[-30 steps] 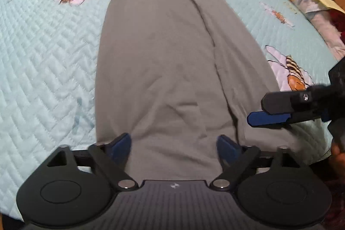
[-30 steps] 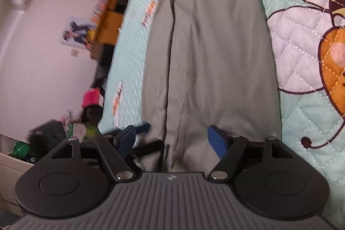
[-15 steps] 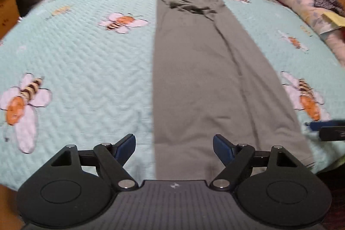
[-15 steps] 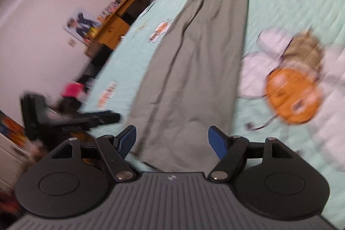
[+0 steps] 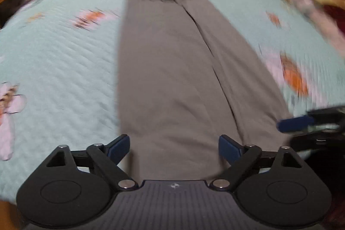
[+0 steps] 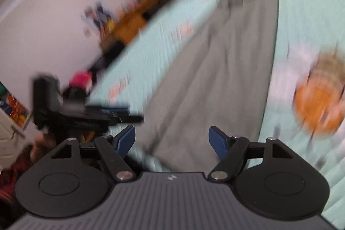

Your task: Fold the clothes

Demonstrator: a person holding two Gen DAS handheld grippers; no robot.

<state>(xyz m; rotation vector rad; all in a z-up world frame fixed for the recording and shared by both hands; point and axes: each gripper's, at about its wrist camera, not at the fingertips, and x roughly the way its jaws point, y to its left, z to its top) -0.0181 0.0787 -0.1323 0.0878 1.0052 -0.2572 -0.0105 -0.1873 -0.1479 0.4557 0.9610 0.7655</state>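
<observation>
My left jaws (image 5: pixel 173 147) stand wide with nothing pressed between the pads; they have just been opening a little further, and only the near hem of the trousers (image 5: pixel 172 79) shows in the gap below them. My right jaws (image 6: pixel 172 141) also stand wide and grip nothing, hanging over the same hem. In the left view the right jaws come in at 3 o'clock, a blue pad (image 5: pixel 294 123) just beside the trousers' right edge. In the right view the left jaws sit at 9 o'clock, off the bed's edge. The grey trousers lie flat and lengthwise on the bed, running from 6 o'clock up to the waistband at 12, one leg folded over the other. The pale green quilt (image 5: pixel 60 70) with bee prints spreads out on both sides. Both views are blurred.
</observation>
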